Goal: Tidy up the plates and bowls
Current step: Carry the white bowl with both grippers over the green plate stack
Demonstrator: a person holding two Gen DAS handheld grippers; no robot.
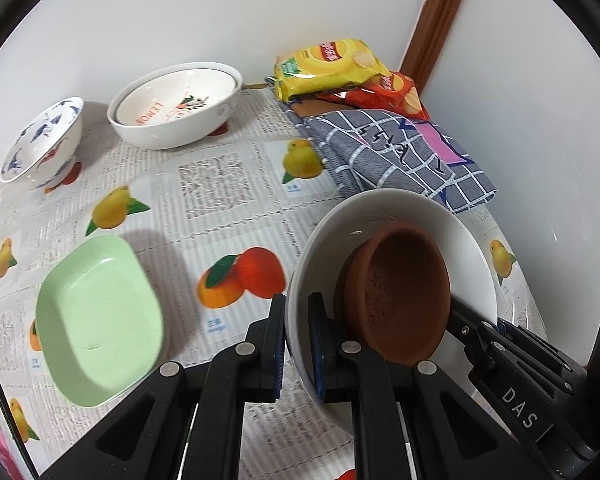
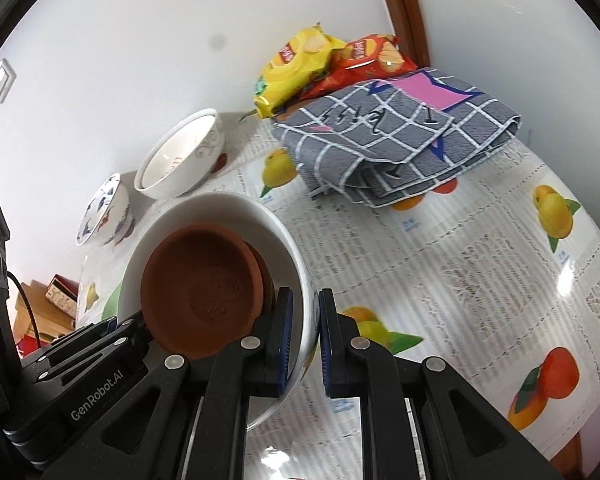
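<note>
Left wrist view, left to right: green dish [image 1: 100, 320] at 8 o'clock, then left gripper [image 1: 296, 340] clamped on the white bowl [image 1: 452, 232] rim. Terracotta saucers [image 1: 400, 296] sit inside at 4 o'clock. Right gripper [image 2: 304, 340] pinches the opposite rim.

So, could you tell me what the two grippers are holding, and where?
Both hold the white bowl by its rim, left gripper and right gripper on opposite sides.
</note>
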